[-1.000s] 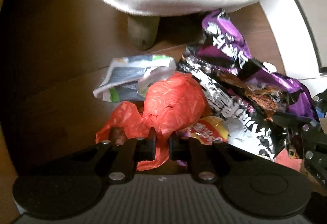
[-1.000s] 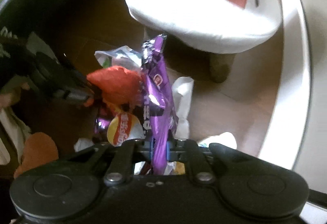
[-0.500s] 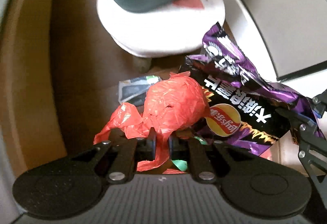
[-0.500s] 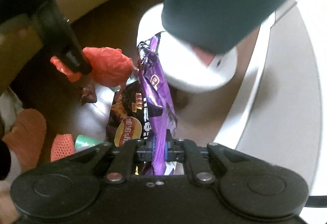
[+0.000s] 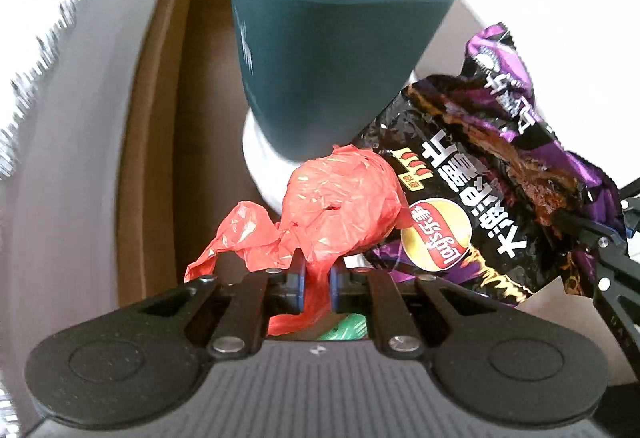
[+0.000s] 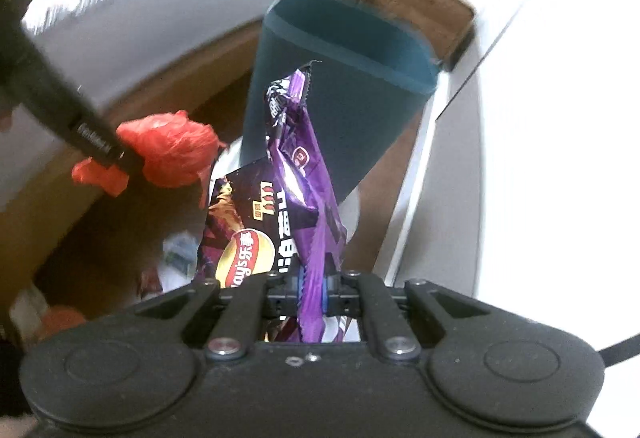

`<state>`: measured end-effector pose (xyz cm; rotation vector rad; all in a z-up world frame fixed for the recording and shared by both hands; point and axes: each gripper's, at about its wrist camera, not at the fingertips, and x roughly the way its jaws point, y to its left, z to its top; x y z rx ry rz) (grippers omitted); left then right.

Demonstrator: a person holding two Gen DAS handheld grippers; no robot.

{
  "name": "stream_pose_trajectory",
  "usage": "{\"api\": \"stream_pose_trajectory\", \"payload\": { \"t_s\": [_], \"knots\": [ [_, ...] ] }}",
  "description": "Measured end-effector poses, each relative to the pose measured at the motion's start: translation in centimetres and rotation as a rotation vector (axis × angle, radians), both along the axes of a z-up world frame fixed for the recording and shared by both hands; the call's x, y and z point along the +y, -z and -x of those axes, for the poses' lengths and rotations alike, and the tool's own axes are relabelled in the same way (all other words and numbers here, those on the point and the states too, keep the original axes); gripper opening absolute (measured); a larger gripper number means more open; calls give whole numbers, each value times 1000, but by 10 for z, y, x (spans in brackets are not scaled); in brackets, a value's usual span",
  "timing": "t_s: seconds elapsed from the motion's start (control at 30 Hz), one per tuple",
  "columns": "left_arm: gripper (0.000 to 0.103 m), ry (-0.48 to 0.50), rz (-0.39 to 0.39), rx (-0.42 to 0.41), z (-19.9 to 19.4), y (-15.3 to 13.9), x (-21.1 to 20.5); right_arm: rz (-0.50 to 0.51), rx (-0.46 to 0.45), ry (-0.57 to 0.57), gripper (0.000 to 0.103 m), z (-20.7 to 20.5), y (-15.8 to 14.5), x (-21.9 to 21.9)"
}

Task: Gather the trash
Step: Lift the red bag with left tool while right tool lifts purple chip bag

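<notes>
So, both pieces of trash are held up in the air right now. The left hand-held gripper (image 5: 316, 280) is pinched tight on a tail of the red plastic bag (image 5: 340, 206), with the crumpled bulk of it bunched just ahead of the pads. The right hand-held gripper (image 6: 310, 288) is clamped on the bottom edge of the purple chip bag (image 6: 296, 174), which stands up tall from the jaws. In the left wrist view that chip bag is seen at about 3 o'clock of the red bag, the two touching or nearly so.

The teal bin (image 5: 328, 50) is seen at 12 o'clock in both views, standing on a white round stool (image 5: 260, 166), its open rim higher than the trash. Leftover litter is seen blurred on the floor at 7 o'clock in the right wrist view.

To do this step well, both loads should probably be carried over the rim before anything is let go, since the chip bag is long and floppy and could be caught on the rim. One piece at a time is likely safer, as the bin mouth looks narrow for two hand-held grippers. The light bin could be tipped if bumped.
</notes>
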<state>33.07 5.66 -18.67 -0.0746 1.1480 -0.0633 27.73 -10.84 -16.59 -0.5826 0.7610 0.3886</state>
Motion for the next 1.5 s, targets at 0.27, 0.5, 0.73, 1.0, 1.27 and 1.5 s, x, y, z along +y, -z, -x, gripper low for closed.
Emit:
{"api": "stream_pose_trajectory", "payload": {
  "t_s": [0.27,0.5,0.73,1.0,1.27,1.5],
  "knots": [
    [11,-46,4,-160,4,-88,3,-94,-166,24,6,5,-86,-6],
    [11,-77,34,-293,-18,-166,4,-142,-284,32,6,-3,-136,-5],
    [11,-93,66,-389,-46,-220,0,-188,-388,65,6,-44,-162,3],
    [11,-112,60,-390,-105,-222,-4,-240,-403,108,6,-106,-165,9],
    [11,-124,52,-288,-169,-149,-6,-300,-311,178,6,-171,-118,9],
    [11,-122,50,-225,-204,-94,-11,-352,-235,197,6,-202,-73,13]
  ]
}}
